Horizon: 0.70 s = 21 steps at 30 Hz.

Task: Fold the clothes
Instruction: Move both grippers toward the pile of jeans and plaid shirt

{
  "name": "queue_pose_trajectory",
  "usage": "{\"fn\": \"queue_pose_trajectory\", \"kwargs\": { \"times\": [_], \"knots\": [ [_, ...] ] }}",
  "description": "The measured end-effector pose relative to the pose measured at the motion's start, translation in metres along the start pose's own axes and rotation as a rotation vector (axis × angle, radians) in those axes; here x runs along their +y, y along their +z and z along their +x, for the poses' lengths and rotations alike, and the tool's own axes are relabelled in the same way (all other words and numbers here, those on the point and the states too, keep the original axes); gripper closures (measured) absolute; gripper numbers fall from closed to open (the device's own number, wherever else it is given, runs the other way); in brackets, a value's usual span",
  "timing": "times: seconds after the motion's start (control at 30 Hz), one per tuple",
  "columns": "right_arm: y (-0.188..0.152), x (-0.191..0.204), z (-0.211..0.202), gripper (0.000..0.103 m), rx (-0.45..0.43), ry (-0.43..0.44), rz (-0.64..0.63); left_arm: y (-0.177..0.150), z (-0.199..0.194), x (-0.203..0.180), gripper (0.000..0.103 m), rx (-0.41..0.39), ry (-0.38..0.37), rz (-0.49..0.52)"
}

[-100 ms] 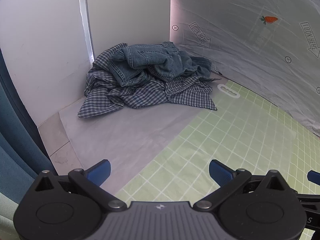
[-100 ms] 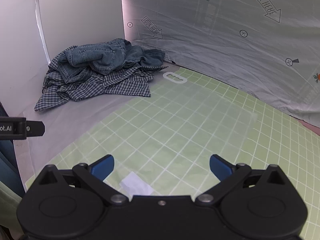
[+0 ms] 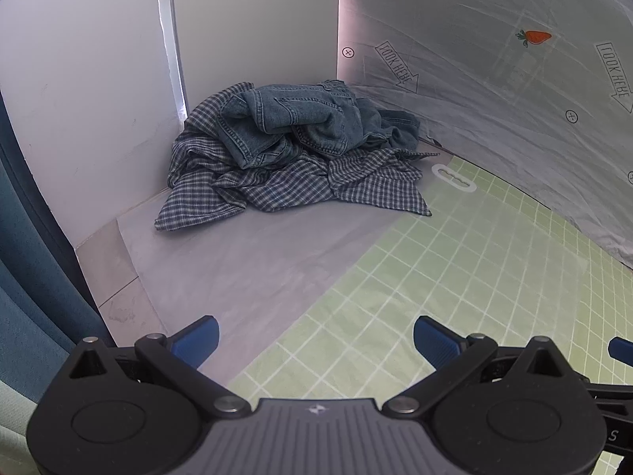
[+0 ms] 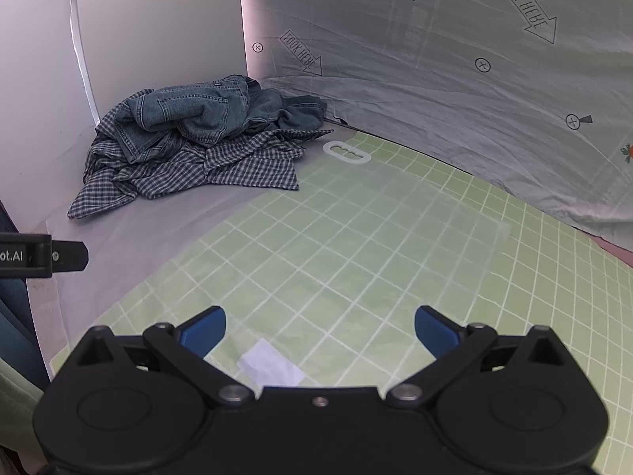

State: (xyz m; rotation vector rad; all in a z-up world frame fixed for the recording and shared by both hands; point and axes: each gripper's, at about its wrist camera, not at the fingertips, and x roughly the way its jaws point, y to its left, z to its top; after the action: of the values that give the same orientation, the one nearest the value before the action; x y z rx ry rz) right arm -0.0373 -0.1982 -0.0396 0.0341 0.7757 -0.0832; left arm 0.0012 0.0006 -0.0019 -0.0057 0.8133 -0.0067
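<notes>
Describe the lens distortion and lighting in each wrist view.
Left wrist view: fisheye bends the green grid mat lines; soft, even light, faint shadows under the crumpled blue denim jeans. Right wrist view: same curvature, dark corners; the checked shirt stays sharp.

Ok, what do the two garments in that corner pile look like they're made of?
The jeans on top look like blue denim: a thick, matte weave with raised double-stitched seams and stiff, bulky folds. The checked shirt underneath looks like thin woven cotton or a blend, given its fine woven check and soft, flat creases.

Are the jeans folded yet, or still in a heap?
Still in a heap: the jeans lie crumpled on the checked shirt in the corner.
</notes>
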Motion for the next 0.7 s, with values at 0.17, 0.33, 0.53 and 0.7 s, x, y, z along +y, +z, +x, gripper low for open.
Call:
{"fn": "queue_pose_trajectory", "kwargs": {
  "times": [0.17,0.33,0.53,0.7],
  "knots": [
    [0.0058,0.0023,-0.0013,0.0,-0.001,0.001,-0.005,0.0001,0.0025,0.0003,0.0,-0.008,0.001,0.002],
    [-0.0011,0.0025,0.0012,0.0,-0.009,-0.002,-0.007,-0.0017,0.0033,0.0,0.0,-0.003,-0.003,0.005],
    [-0.0031,0.004,0.0045,0.0,-0.007,-0.006,-0.004,-0.0036,0.0037,0.0013,0.0,0.007,-0.007,0.01],
    [-0.0035,0.0039,0.005,0.0,-0.005,-0.009,-0.002,-0.003,0.0066,0.0013,0.0,0.016,-0.006,0.013]
  ]
}}
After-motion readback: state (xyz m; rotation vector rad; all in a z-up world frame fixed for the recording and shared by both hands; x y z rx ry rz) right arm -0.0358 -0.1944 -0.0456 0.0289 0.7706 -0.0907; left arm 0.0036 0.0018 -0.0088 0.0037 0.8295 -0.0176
